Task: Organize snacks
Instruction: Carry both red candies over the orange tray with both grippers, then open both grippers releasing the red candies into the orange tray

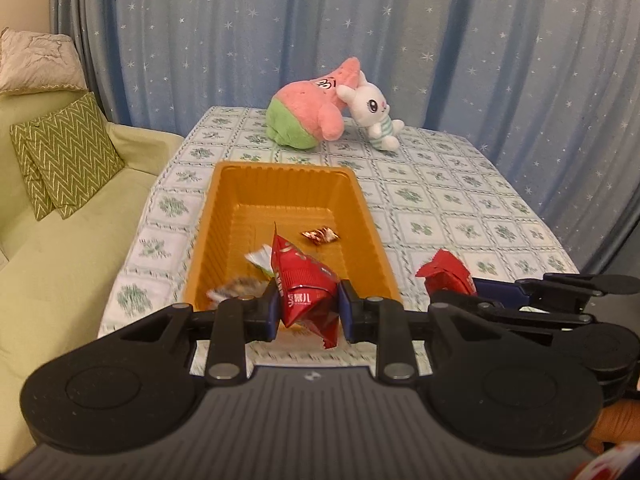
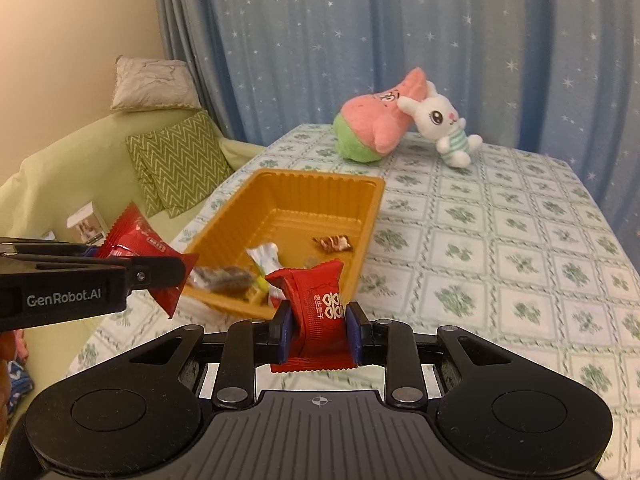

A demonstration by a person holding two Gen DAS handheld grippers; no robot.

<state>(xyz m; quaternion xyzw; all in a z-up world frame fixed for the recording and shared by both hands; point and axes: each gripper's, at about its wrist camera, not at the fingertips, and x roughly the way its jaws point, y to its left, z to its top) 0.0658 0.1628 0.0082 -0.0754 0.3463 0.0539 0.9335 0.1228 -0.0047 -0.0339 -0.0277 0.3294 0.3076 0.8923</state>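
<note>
Floral checked tablecloth [image 2: 500, 240], starry blue curtain [image 2: 400, 40] behind. Ribbed orange plastic tray [image 2: 224, 236] at 11 o'clock. My left gripper [image 1: 307, 307] and right gripper [image 2: 319, 330] each clamp a crinkly red snack packet [image 1: 306, 284] [image 2: 320, 300].

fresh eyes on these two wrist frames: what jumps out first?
Each gripper is shut on a red snack packet: the left gripper holds its red packet over the near end of the orange tray, the right gripper holds another red packet just short of it. At the table's far end lie a pink plush and a white bunny plush, touching.
</note>
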